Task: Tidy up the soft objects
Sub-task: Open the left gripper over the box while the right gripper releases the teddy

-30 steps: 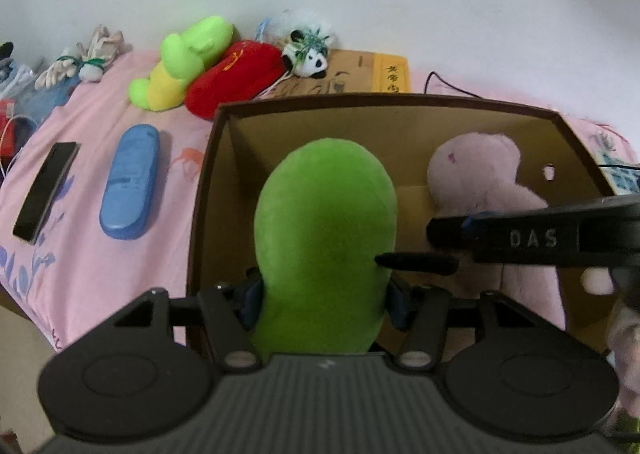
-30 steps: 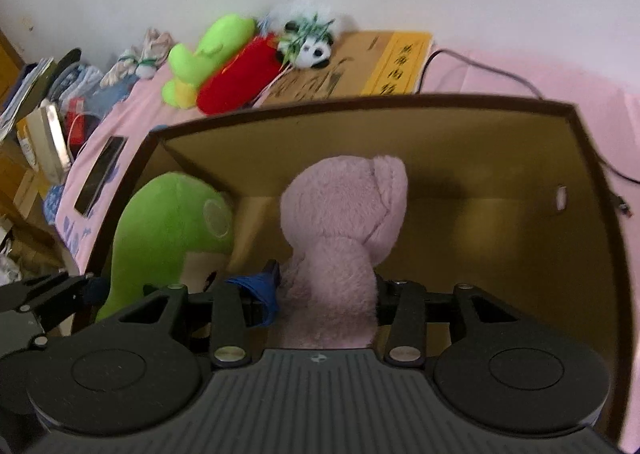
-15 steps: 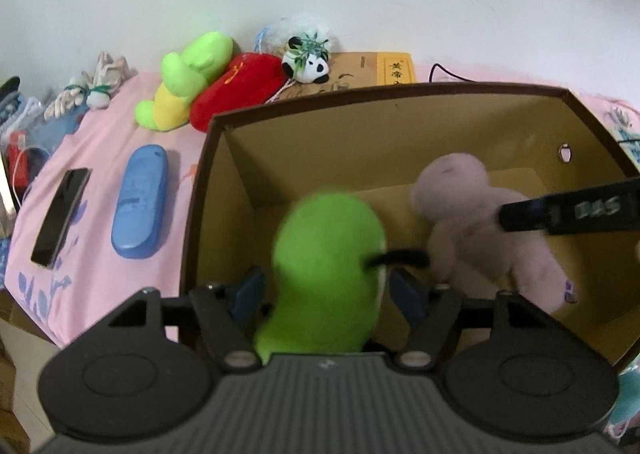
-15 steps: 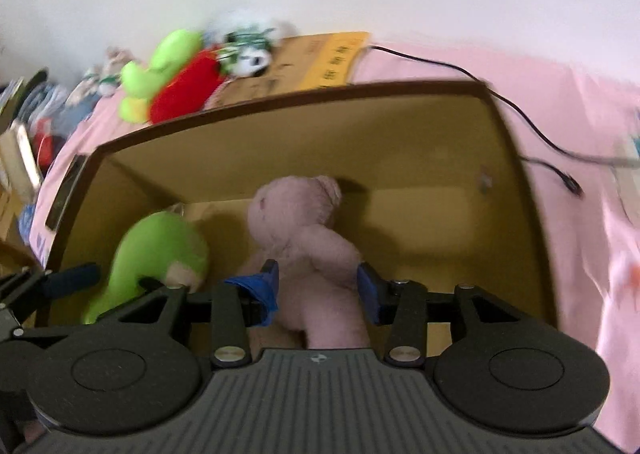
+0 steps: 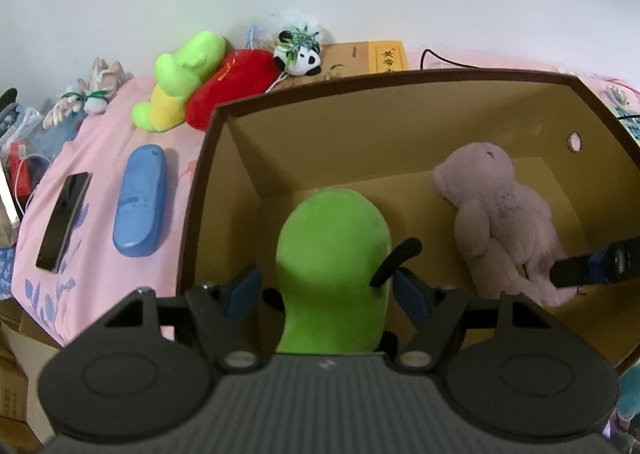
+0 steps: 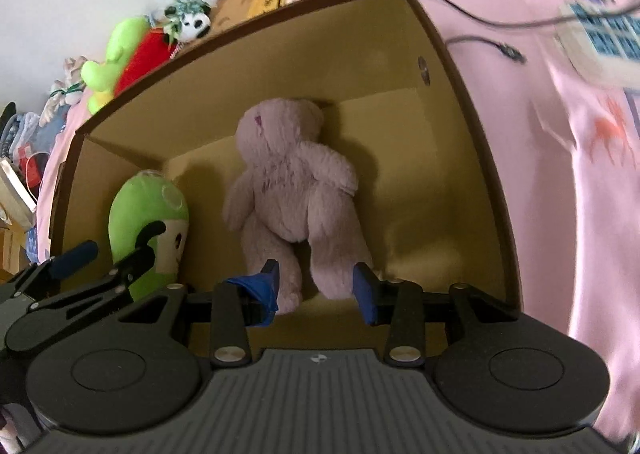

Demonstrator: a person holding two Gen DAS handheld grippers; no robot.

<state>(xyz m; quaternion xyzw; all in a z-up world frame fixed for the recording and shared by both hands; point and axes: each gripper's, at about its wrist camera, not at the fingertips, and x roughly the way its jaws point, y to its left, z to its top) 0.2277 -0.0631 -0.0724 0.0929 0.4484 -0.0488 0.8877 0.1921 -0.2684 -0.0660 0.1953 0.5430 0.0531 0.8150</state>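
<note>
A brown cardboard box stands on the pink bed, seen from the right wrist too. A green plush lies inside at its left. My left gripper straddles it, open, with a gap beside its left pad. A pink teddy lies face down on the box floor, head away from me. My right gripper hovers open over the teddy's legs, its pads in front of them. One right finger shows by the teddy's feet.
Behind the box on the bed lie a lime-and-yellow plush, a red plush, a small panda and a wooden box. A blue case and a black phone lie left. A power strip and cables lie right.
Both toys have gone down from held upright in the box opening to lying on its floor. Both grippers have let go and drawn back a little.
</note>
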